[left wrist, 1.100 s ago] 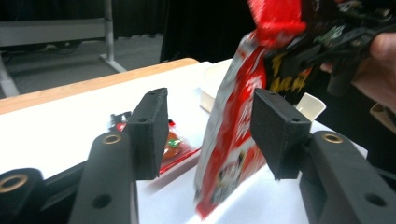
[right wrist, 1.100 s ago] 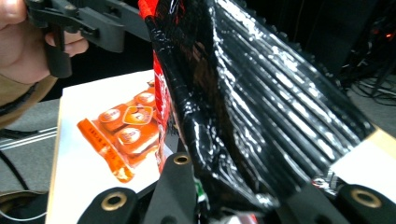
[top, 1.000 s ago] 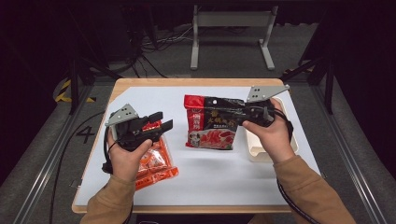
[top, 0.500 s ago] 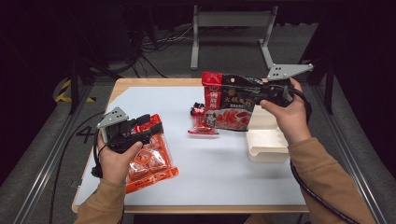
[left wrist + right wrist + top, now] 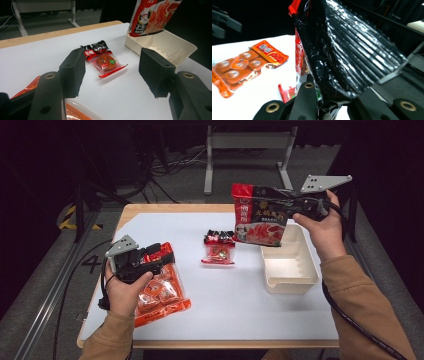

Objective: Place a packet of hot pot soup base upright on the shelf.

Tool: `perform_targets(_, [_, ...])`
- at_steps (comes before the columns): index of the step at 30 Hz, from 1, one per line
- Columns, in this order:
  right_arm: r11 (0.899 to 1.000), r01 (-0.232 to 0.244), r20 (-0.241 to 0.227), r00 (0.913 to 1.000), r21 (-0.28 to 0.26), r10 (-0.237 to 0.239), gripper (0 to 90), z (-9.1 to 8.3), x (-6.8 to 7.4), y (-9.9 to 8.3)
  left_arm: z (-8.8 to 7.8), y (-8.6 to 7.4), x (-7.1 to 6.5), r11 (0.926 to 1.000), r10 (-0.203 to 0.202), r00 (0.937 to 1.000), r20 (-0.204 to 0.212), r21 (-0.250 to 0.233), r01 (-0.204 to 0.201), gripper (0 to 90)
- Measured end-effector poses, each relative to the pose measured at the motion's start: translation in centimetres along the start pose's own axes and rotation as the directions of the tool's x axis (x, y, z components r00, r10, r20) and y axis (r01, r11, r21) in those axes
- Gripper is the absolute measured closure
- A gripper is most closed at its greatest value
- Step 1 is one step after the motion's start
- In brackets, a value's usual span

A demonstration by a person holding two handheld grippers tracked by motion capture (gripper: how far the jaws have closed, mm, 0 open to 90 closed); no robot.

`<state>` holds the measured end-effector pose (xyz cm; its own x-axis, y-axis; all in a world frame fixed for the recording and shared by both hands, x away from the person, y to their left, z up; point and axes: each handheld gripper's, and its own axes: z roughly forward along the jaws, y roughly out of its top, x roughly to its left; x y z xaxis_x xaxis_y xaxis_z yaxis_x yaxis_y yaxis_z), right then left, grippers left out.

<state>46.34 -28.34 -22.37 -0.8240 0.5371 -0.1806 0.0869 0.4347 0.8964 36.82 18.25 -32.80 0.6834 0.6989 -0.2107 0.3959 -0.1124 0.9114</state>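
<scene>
Right gripper view — big black-and-red pouch (image 5: 342, 50), top edge cut off, small packet (image 5: 287, 92) half hidden.

Right gripper (image 5: 280, 206) holds the red-and-black pouch (image 5: 257, 217) above the cream tray (image 5: 290, 270); left gripper (image 5: 162, 256) rests over the orange snack pack (image 5: 162, 292).

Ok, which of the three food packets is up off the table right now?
The large red-and-black packet, pinched in the right gripper above the cream tray. The small packet and the orange packet lie flat on the table.
</scene>
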Motion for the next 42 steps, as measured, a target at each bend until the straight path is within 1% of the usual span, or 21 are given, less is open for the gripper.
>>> perform_targets(4, [1.0, 0.009, 0.025, 0.9996, 0.007, -0.009, 82.9, -0.3, -0.9, 0.0, 0.0, 0.0, 0.0, 1.0, -0.001, 1.0, 0.002, 0.002, 0.001, 38.8])
perform_targets(7, [1.0, 0.008, 0.034, 0.9994, 0.006, -0.008, 82.9, -0.5, -1.6, -0.1, 0.0, 0.0, 0.1, 1.0, -0.001, 1.0, 0.003, 0.003, 0.001, 38.8])
perform_targets(13, [0.999, 0.036, 0.025, 0.9991, -0.012, -0.035, 83.0, -0.8, -2.8, -0.4, 0.1, 0.0, 0.1, 1.0, -0.005, 1.0, 0.005, 0.004, 0.005, 38.5])
perform_targets(17, [0.999, 0.039, 0.028, 0.9989, -0.022, -0.038, 83.0, -1.1, -3.5, -0.6, 0.1, -0.1, 0.2, 0.9999, -0.012, 0.9999, 0.005, 0.004, 0.012, 38.5])
perform_targets(24, [0.999, 0.051, 0.046, 0.9977, -0.017, -0.051, 82.9, -1.5, -4.2, -0.9, 0.1, -0.1, 0.2, 1.0, -0.008, 1.0, 0.004, 0.004, 0.008, 38.5])
perform_targets(27, [0.998, 0.056, 0.05, 0.9973, -0.024, -0.055, 83.0, -1.6, -4.6, -1.3, 0.2, -0.1, 0.2, 1.0, -0.007, 1.0, 0.002, 0.006, 0.007, 38.4])
perform_targets(29, [0.998, 0.057, 0.057, 0.9968, -0.017, -0.056, 82.9, -1.6, -4.8, -1.5, 0.2, -0.1, 0.2, 1.0, -0.008, 1.0, 0.002, 0.005, 0.008, 38.4])
perform_targets(33, [0.997, 0.081, 0.06, 0.9949, -0.005, -0.081, 82.9, -1.3, -5.1, -1.9, 0.2, -0.2, 0.3, 0.9999, -0.01, 0.9999, 0.001, 0.008, 0.01, 38.0])
perform_targets(36, [0.997, 0.078, 0.059, 0.9952, -0.005, -0.078, 82.9, -1.3, -5.2, -2.2, 0.2, -0.2, 0.3, 0.9999, -0.011, 0.9999, 0.001, 0.008, 0.011, 38.1])
perform_targets(42, [0.997, 0.073, 0.071, 0.9947, 0.016, -0.074, 82.9, -1.2, -5.8, -3.2, 0.3, -0.2, 0.3, 0.9999, -0.011, 0.9999, 0.001, 0.011, 0.011, 37.9])
